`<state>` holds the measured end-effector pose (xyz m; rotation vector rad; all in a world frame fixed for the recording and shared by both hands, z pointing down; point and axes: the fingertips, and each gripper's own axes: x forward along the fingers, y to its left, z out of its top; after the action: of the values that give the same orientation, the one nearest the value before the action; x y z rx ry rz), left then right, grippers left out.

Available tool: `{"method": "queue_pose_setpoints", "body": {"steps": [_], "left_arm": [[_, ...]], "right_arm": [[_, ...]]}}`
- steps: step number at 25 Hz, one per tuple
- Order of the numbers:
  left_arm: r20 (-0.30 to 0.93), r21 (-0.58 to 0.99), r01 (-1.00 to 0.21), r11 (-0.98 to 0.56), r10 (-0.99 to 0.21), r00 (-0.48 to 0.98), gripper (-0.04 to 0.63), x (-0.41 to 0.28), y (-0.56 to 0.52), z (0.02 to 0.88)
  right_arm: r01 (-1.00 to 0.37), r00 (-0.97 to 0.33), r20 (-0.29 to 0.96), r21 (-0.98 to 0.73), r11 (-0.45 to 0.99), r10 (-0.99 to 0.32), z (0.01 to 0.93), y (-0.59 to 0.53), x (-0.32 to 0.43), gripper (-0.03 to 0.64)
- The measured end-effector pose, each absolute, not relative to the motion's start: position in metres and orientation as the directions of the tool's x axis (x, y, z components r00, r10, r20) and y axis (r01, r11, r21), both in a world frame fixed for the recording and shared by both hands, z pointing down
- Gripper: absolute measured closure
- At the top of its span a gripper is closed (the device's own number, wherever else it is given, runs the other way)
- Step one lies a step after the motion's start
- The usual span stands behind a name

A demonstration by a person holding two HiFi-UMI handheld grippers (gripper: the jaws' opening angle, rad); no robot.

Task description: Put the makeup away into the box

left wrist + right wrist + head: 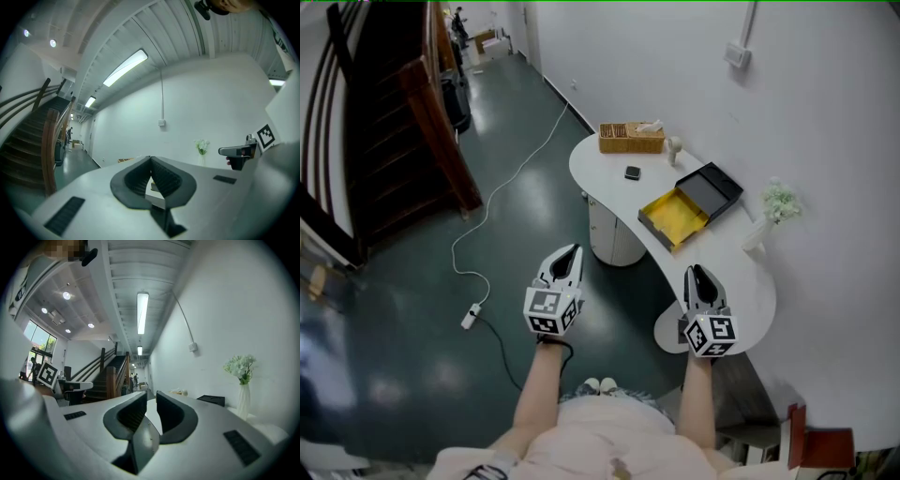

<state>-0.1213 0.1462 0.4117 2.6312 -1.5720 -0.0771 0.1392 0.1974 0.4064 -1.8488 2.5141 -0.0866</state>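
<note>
White and smooth, a curved counter (602,176) is shown whole only in the head view. There a small black square makeup case (633,172) is seen lying flat on it, outside and well apart from an open box with a yellow lining and a black lid (675,214), and between that box and a woven wicker basket (631,139). The makeup case is not seen in either gripper view. Of the box only the dark lid is caught in the right gripper view, low and far off, beside a slim white vase of pale flowers (773,211) that is shown there upright against the wall. The left gripper (572,251) is held out over the dark green floor (412,319), short of the counter's edge. In its own view the ribbed black jaws are seen closed together at the tips, with nothing between them. The right gripper (695,272) is held over the near end of the counter. Its jaws are seen parted by a narrow slit, through which only the bare white top is visible. A dark wooden staircase (394,141) is cut off at the left edge of the head view, and a thin white cable (502,202) is trailed across the floor. What lies in the basket is too small to be made out.
</note>
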Motion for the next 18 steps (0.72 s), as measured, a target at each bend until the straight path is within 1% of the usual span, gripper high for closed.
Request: {"method": "queue_pose_setpoints", "body": {"steps": [4,9,13,15,18], "left_arm": [[0.001,0.089,-0.874,-0.477,-0.878,0.479,0.569,-0.12,0.15,0.414],[0.006,0.086,-0.867,-0.491,-0.87,0.493,0.569,-0.121,0.152,0.413],[0.009,0.093,-0.859,-0.503,-0.863,0.506,0.569,-0.127,0.156,0.415],[0.008,0.095,-0.855,-0.509,-0.859,0.512,0.569,-0.131,0.157,0.415],[0.005,0.095,-0.85,-0.518,-0.854,0.521,0.568,-0.137,0.158,0.415]], "right_arm": [[-0.945,-0.318,-0.015,-0.071,0.318,-0.948,0.399,0.201,0.132,0.38],[-0.951,-0.289,-0.093,-0.087,0.297,-0.953,0.386,0.205,0.128,0.202],[-0.954,-0.261,-0.087,-0.132,0.271,-0.961,0.395,0.21,0.127,0.134],[-0.955,-0.245,-0.081,-0.15,0.255,-0.966,0.399,0.212,0.126,0.118],[-0.959,-0.229,-0.079,-0.154,0.239,-0.97,0.401,0.216,0.124,0.115]]}}
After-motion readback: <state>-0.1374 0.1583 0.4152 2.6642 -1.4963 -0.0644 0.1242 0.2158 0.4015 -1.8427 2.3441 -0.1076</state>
